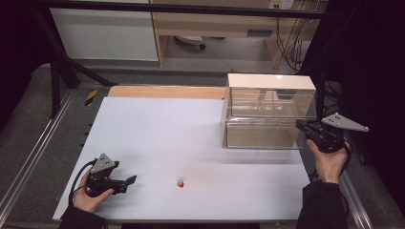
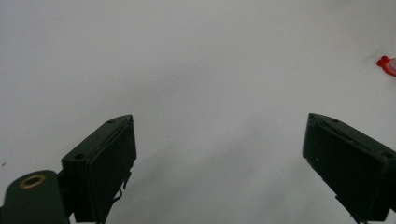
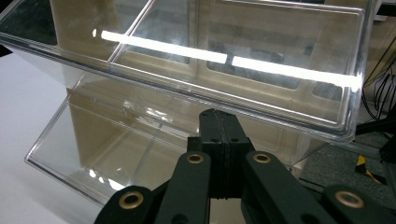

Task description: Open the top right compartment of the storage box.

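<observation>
Nearby, clear bin [image 1: 270, 112] beside red piece [image 1: 180, 183]

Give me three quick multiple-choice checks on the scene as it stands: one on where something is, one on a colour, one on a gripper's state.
1. Where does the small object lie?
A. Inside the lower bin of the clear container
B. On the bare white table, to the right of the left gripper
C. Between the right gripper's jaws

2. What colour is that small object?
A. Red
B. Blue
C. Green

3. How do the two grippers stand?
A. Both open
B. Left shut, right open
C. Left open, right shut

Answers:
1. B: the high view shows it alone on the white table, apart from the left gripper and well short of the clear container.
2. A: it shows red in the high view and at the edge of the left gripper view.
3. C: the left gripper's jaws stand wide apart with nothing between; the right gripper has its jaws pressed together, empty.
</observation>
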### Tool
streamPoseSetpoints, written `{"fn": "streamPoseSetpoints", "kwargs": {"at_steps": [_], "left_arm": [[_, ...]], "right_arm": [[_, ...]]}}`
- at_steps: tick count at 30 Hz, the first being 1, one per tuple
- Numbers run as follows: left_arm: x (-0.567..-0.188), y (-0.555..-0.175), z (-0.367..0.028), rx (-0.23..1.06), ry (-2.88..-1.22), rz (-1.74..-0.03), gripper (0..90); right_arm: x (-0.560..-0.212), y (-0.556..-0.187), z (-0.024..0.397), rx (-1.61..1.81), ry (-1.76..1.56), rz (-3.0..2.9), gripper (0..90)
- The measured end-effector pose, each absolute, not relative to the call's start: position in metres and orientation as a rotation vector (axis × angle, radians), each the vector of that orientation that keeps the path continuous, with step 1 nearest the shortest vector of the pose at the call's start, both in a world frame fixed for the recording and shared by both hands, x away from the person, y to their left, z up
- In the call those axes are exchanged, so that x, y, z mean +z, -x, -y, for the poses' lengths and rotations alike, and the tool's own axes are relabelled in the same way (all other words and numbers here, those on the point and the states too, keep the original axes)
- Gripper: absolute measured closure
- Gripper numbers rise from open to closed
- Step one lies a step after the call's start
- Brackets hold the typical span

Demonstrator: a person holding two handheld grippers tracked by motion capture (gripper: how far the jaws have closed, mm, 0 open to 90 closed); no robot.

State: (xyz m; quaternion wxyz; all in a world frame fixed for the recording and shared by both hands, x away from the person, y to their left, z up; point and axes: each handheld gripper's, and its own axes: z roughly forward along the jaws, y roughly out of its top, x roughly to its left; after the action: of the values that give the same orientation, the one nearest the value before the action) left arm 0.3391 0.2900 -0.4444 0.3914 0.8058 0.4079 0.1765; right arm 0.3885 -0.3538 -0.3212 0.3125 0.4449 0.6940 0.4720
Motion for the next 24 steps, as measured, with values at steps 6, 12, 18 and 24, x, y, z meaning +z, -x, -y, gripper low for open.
{"fn": "streamPoseSetpoints", "kwargs": {"at_steps": [6,12,18,24], "left_arm": [[-0.444,-0.339,-0.29,0.449,-2.047,-1.037,9.6],[-0.444,-0.339,-0.29,0.448,-2.046,-1.036,9.6],[-0.444,-0.339,-0.29,0.45,-2.047,-1.036,9.7],[-0.444,-0.339,-0.29,0.45,-2.047,-1.037,9.7]], "right_arm": [[-0.32,-0.387,0.353,1.234,-1.164,-1.834,90.0],[-0.318,-0.384,0.353,1.241,-1.146,-1.827,90.0],[-0.313,-0.382,0.353,1.239,-1.132,-1.821,90.0],[-0.303,-0.38,0.353,1.238,-1.109,-1.808,90.0]]}}
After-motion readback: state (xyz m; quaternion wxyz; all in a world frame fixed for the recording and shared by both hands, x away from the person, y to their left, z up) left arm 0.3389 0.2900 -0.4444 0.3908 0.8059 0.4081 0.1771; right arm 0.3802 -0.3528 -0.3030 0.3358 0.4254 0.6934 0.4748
